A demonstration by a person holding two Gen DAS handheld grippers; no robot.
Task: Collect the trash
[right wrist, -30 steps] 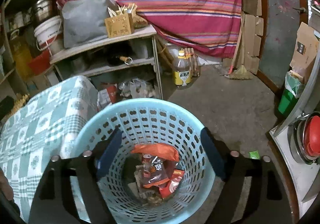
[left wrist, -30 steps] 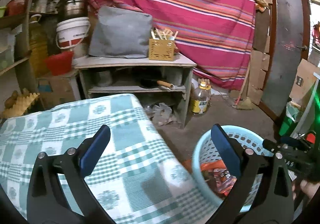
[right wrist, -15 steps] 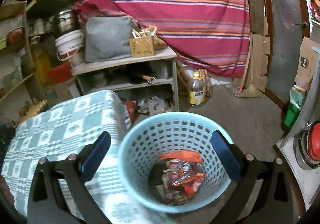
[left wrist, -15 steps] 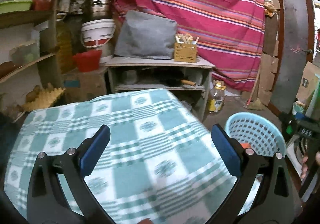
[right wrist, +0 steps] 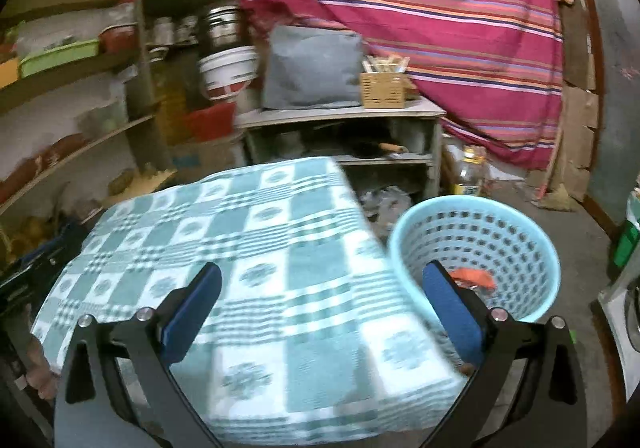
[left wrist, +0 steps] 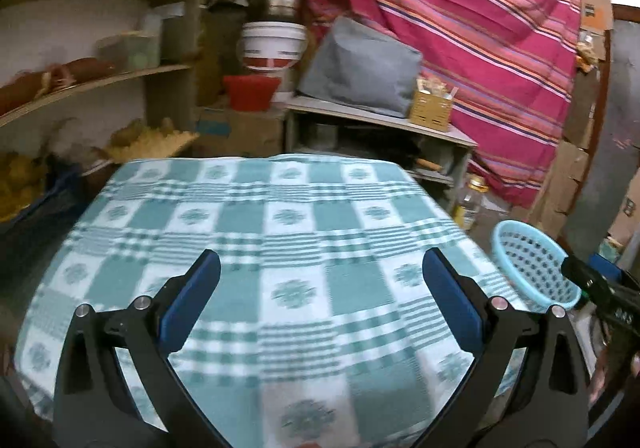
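A light blue perforated basket (right wrist: 476, 248) stands on the floor to the right of the table; orange and red wrappers (right wrist: 476, 278) lie inside it. It also shows in the left wrist view (left wrist: 532, 260) at the right. My left gripper (left wrist: 320, 300) is open and empty above the green-and-white checked tablecloth (left wrist: 280, 232). My right gripper (right wrist: 320, 308) is open and empty over the table's right edge (right wrist: 372, 260), its right finger in front of the basket. No trash shows on the cloth.
A grey shelf unit (right wrist: 344, 135) with a grey cushion and a wooden box stands behind the table. Wall shelves (left wrist: 80, 87) with pots and tubs are at the left. An oil bottle (right wrist: 470, 175) stands on the floor. A striped curtain hangs behind.
Both grippers have swung left, away from above the basket toward the table. The tablecloth now fills most of both views and the basket has shifted to the right.
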